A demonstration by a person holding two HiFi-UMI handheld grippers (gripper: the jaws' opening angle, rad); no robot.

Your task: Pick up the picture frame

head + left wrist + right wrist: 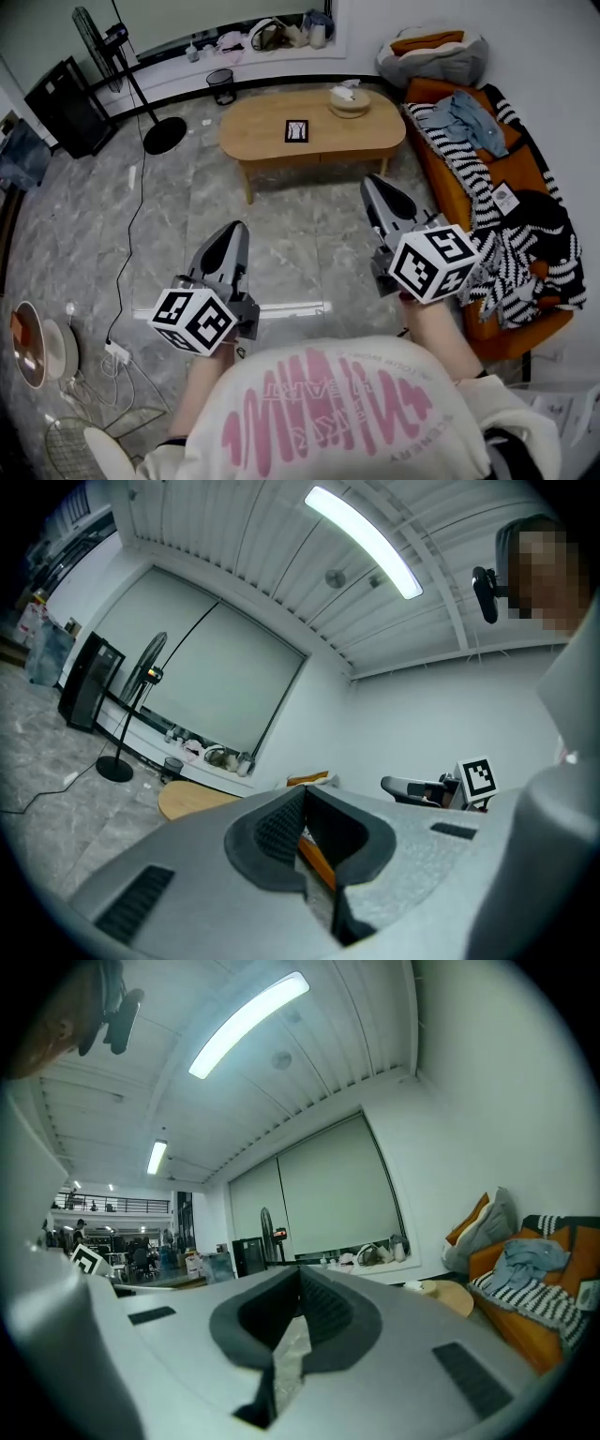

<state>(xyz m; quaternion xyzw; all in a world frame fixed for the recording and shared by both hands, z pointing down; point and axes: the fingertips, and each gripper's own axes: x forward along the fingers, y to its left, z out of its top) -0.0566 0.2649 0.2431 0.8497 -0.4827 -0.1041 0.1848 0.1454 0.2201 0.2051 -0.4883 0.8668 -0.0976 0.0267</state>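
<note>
Close under the camera is the person's white top [337,412] with pink print, and both arms reach forward from it. Grey marbled floor [300,248] fills most of the head view. An orange sofa [427,91] runs along the right side, heaped with striped cloth [506,253] and a blue garment [469,117]. Ahead stands the oval wooden surface [253,141], with a standing fan [164,136] off to its left.

Both grippers are held level over the floor, short of the surface and pointing toward it. The left gripper [236,227] has its tips pressed together with nothing between them, as its own view [302,789] shows. The right gripper [370,180] is likewise pressed together and empty [298,1269].

On the surface, a round dish [349,100] sits near the right end. The frame [296,130] lies flat near the middle, apart from the dish and well ahead of both grippers, touched by neither.
</note>
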